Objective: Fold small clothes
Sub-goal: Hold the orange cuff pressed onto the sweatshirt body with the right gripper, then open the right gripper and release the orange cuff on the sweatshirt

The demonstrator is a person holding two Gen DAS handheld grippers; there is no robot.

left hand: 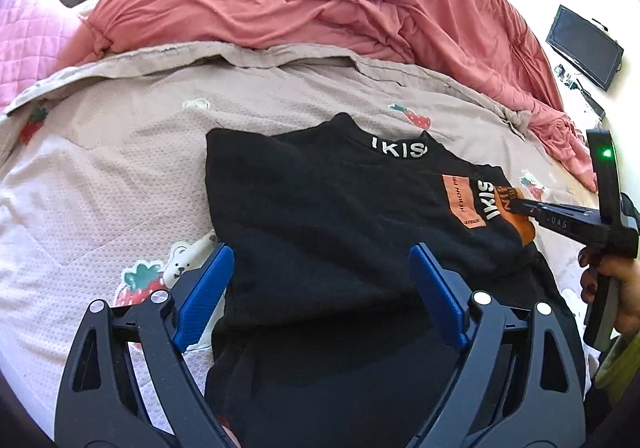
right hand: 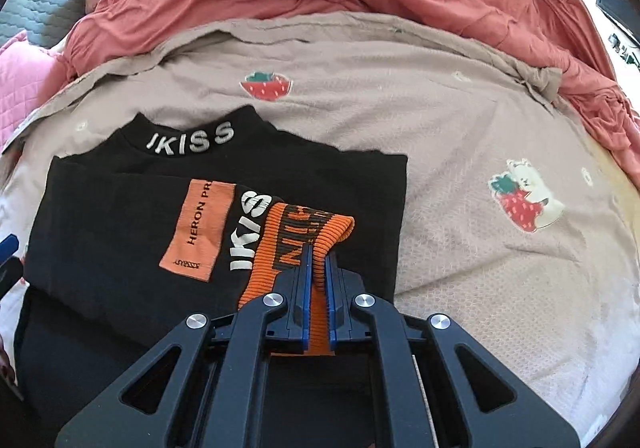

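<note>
A small black top [left hand: 328, 208] with "IKISS" on its collar lies on the bed, its sleeves folded in over the body. It also shows in the right wrist view [right hand: 120, 232]. My left gripper [left hand: 320, 276] is open and empty, hovering over the top's lower middle. My right gripper [right hand: 318, 264] is shut on the orange ribbed sleeve cuff [right hand: 292, 240], holding it over the chest by the orange patch [right hand: 200, 224]. The right gripper also shows in the left wrist view [left hand: 516, 206] at the top's right side.
The beige blanket [right hand: 440, 120] with strawberry and bear patches covers the bed. A rumpled red duvet [left hand: 320, 0] lies behind it. Pink and grey quilted pillows [left hand: 36, 28] lie at far left. A dark monitor [left hand: 584, 48] stands at far right.
</note>
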